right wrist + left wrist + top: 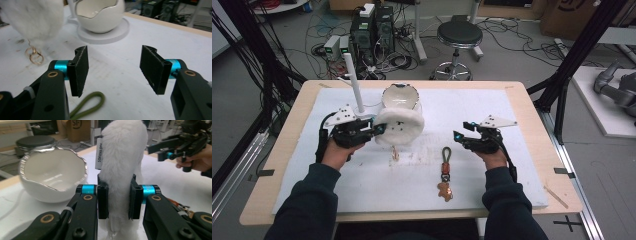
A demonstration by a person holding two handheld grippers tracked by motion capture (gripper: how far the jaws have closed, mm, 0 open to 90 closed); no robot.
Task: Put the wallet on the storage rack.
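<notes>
Two tools in play, one loaded. Your left tool (379, 129) is pinching the white fluffy pompom (399, 126) by its lower part, jaws pressed into the fur on both sides in the left gripper view. The pompom hangs above the tabletop (492, 107), just in front of the egg-shaped bowl (401, 96), with its gold ring (33, 55) dangling below, close to the surface. Your right tool (460, 135) sits spread and idle, holding nothing, near the green-looped keychain (445, 172), which lies flat between your hands.

My read: you're mid-carry, and the bowl looks like the drop target, though that's a guess from the layout. Next move calls for lifting clear of the jagged rim (75, 153), centring over the opening, then releasing. Watch the dangling ring so it doesn't snag the rim or tip the bowl.
</notes>
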